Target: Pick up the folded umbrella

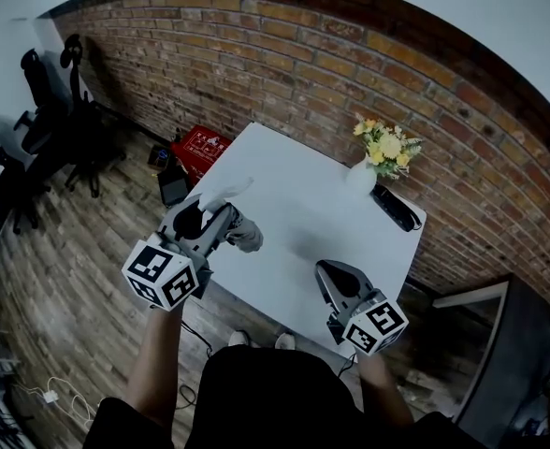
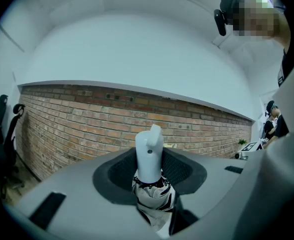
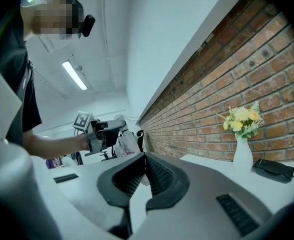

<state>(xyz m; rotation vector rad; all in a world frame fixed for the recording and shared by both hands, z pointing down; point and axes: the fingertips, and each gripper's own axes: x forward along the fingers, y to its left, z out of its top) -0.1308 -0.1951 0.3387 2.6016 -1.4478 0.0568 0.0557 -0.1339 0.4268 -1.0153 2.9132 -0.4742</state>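
My left gripper [image 1: 215, 215] is shut on the folded umbrella [image 1: 244, 235] and holds it above the left edge of the white table [image 1: 303, 195]. The umbrella's white handle [image 1: 226, 191] sticks out past the jaws, and its black-and-white fabric hangs bunched under them. In the left gripper view the umbrella [image 2: 149, 156] stands clamped between the dark pads of that gripper [image 2: 150, 173]. My right gripper [image 1: 328, 273] hovers over the table's near right part, jaws together at the tips and holding nothing. The right gripper view looks past its own jaws [image 3: 146, 169] at the left gripper [image 3: 103, 132] carrying the umbrella [image 3: 127, 144].
A white vase of yellow flowers [image 1: 378, 157] and a flat black object [image 1: 396, 208] sit at the table's far right corner, by the brick wall [image 1: 284, 73]. A red crate [image 1: 198, 148] lies on the floor beyond the table. Black office chairs [image 1: 50, 120] stand at the left.
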